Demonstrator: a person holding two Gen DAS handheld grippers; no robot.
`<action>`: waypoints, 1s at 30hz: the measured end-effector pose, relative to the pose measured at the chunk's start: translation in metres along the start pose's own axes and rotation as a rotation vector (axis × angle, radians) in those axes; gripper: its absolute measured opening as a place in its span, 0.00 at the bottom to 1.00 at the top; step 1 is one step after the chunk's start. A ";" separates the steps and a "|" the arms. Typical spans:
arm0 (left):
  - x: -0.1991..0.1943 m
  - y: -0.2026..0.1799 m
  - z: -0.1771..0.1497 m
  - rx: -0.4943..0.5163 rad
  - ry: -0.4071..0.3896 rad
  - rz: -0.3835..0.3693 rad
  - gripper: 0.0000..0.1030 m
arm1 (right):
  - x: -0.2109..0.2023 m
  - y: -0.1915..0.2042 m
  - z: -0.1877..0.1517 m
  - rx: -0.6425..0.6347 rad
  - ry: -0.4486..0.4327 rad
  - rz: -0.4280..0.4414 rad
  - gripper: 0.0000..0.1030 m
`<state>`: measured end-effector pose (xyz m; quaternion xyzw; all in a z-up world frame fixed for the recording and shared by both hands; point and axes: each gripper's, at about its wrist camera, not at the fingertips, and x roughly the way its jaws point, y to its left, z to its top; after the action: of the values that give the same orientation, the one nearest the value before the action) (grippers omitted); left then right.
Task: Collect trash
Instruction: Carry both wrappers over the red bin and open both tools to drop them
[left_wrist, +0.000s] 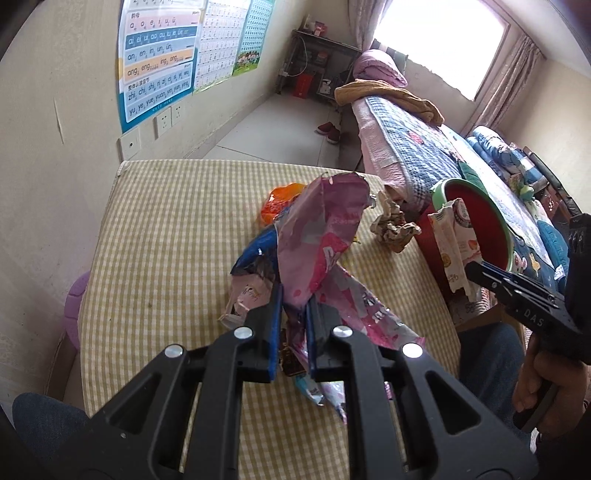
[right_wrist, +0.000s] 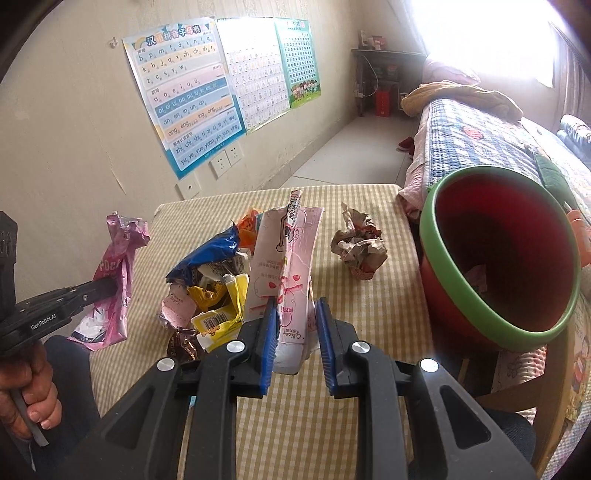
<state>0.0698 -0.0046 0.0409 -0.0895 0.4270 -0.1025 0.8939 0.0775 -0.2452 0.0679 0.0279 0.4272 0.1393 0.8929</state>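
- Left tongs (left_wrist: 293, 314): clamped on a pink wrapper (left_wrist: 321, 229), crumpled foil with a torn top edge. The wrapper stands up from the blue pads and trails loose below them, clear of the desk (left_wrist: 166, 229).
- In the right wrist view the same wrapper (right_wrist: 118, 266) hangs from the left tongs (right_wrist: 110, 286) at the desk's left edge; a hand (right_wrist: 26, 391) grips the handle.
- Right tongs (right_wrist: 295, 332): clamped on a pale pouch (right_wrist: 286, 266), white-pink with red print, held upright between the blue pads, its bottom end below the pads.
- In the left wrist view the pouch (left_wrist: 456, 243) sits in the right tongs (left_wrist: 471, 269) in front of the bin's mouth; a hand (left_wrist: 543, 384) holds that tool.
- Trash pile (right_wrist: 210, 288) near desk centre: blue foil bag, yellow wrapper with barcode, orange piece behind, brown foil at the near side.
- Paper ball (right_wrist: 360, 245) sits alone on the desk, right of the pile, apart from it.
- Bin (right_wrist: 443, 310): red with a green rim, just beside the desk's right edge, tilted with its mouth toward the camera. A small scrap lies inside.
- Desk has a yellow checked cover.
- Bed (right_wrist: 480, 140) behind the bin.
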 end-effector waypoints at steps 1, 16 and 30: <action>0.000 -0.006 0.003 0.016 -0.003 0.001 0.11 | -0.005 -0.003 0.001 0.004 -0.009 -0.004 0.20; 0.013 -0.101 0.046 0.177 -0.033 -0.098 0.11 | -0.063 -0.076 0.018 0.089 -0.116 -0.112 0.20; 0.038 -0.198 0.073 0.290 -0.039 -0.203 0.11 | -0.095 -0.150 0.019 0.172 -0.157 -0.216 0.20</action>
<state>0.1293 -0.1995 0.1068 -0.0041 0.3793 -0.2510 0.8906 0.0691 -0.4137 0.1269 0.0689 0.3669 0.0029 0.9277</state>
